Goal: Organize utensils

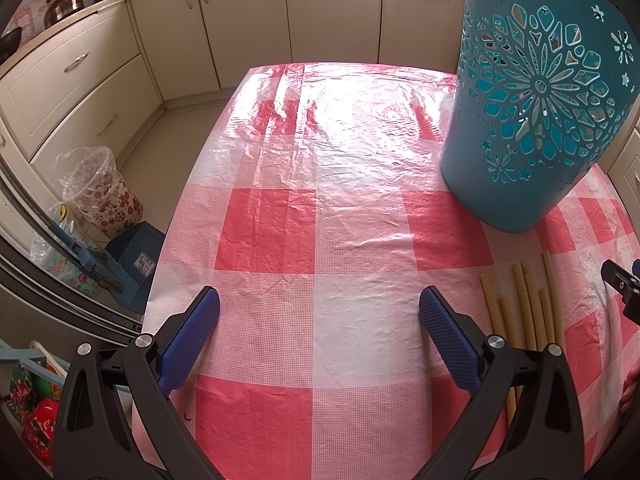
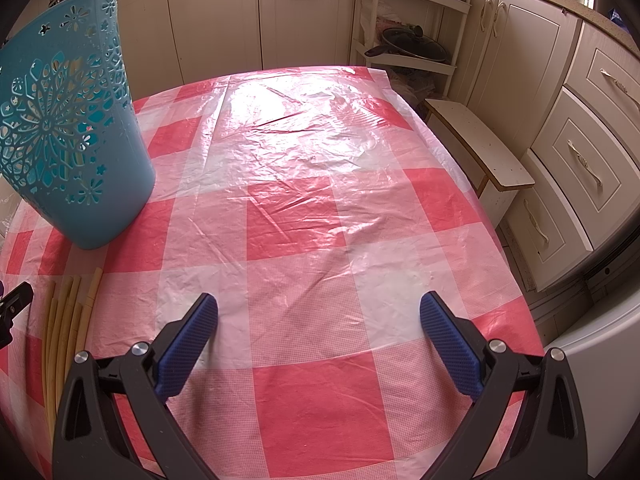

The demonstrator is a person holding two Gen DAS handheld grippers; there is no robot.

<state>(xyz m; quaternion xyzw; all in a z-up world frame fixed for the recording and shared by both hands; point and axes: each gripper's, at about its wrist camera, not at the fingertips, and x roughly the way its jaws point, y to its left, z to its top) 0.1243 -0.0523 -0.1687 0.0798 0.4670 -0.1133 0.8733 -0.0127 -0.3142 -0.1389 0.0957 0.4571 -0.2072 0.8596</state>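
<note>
Several bamboo chopsticks (image 1: 524, 312) lie side by side on the red-and-white checked tablecloth (image 1: 320, 216), just right of my left gripper; they also show at the lower left of the right wrist view (image 2: 66, 332). A tall teal perforated basket (image 1: 536, 92) stands upright behind them; it also shows in the right wrist view (image 2: 68, 120). My left gripper (image 1: 319, 312) is open and empty, low over the cloth. My right gripper (image 2: 319, 316) is open and empty, to the right of the chopsticks. Its black tip shows at the right edge of the left wrist view (image 1: 622, 284).
Cream kitchen cabinets (image 1: 248, 20) surround the table. A floral bin with a plastic liner (image 1: 104, 192) and a blue dustpan (image 1: 132, 264) stand on the floor at the left. A small white bench (image 2: 480, 152) and a corner rack with a pan (image 2: 412, 44) stand at the right.
</note>
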